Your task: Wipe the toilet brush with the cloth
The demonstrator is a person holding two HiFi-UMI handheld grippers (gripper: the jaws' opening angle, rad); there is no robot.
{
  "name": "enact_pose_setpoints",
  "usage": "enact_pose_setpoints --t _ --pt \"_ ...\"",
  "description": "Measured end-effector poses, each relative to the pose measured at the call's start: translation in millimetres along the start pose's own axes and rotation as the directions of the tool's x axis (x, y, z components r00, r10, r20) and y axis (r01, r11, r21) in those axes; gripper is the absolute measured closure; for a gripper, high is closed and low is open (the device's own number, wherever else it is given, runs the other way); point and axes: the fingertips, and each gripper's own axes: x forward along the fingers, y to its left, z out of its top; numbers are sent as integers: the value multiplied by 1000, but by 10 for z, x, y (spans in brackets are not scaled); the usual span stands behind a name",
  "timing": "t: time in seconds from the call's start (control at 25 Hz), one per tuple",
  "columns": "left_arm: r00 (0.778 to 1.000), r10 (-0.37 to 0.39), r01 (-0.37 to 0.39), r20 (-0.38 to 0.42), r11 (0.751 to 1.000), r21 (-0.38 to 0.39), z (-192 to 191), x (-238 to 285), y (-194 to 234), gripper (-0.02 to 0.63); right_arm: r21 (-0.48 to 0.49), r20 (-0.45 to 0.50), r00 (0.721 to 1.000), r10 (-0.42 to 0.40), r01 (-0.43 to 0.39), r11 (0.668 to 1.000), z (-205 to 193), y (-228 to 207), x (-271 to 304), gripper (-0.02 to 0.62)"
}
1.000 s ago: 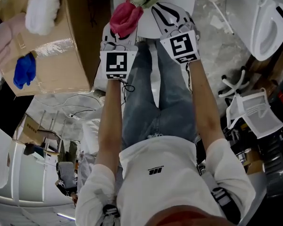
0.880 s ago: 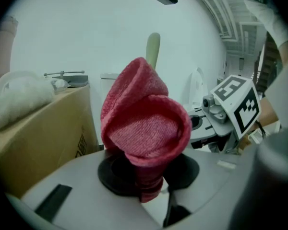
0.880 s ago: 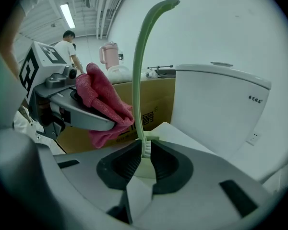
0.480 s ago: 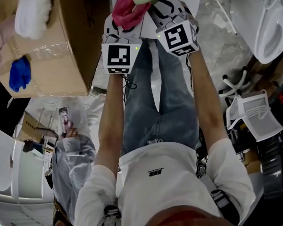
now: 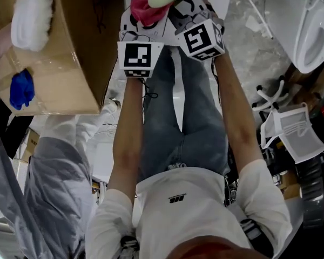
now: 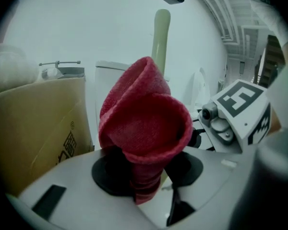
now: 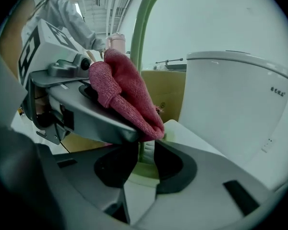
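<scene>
Left gripper (image 6: pixel 149 171) and right gripper (image 7: pixel 139 164) sit higher in head view than a second ago. Both jaw pairs opening: red cloth (image 6: pixel 144 123) upright between left, pale-green brush handle (image 7: pixel 133 51) between right, beside toilet (image 7: pixel 230 99).

**Cloth** (image 6: pixel 144 119): red textile, matt, with a rough, looped nap.
**Toilet brush handle** (image 6: pixel 161 37): pale green plastic, smooth, with a soft sheen.
**Toilet cistern** (image 7: pixel 230 104): white glazed ceramic, smooth and glossy.
**Box** (image 5: pixel 78 85): brown cardboard, matt, crossed by a strip of glossy clear tape (image 5: pixel 54 58).
**Trousers** (image 5: pixel 191 112): blue denim, matt, coarse in weave.
**Shirt** (image 5: pixel 189 182): white cloth, matt and smooth.
**Floor** (image 5: pixel 248 58): grey, mottled, stone-like and dull.
</scene>
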Motion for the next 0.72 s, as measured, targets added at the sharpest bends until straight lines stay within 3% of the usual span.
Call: enact_pose_setpoints --t 0.4,0.72 --pt "1000 -12 14 26 998 -56 12 99 26 433 -32 32 999 5 -4 999 -2 51 34 520" --pt "1000 -7 8 21 1000 -28 42 169 1 479 -39 43 999 2 0 999 -20 25 26 523"
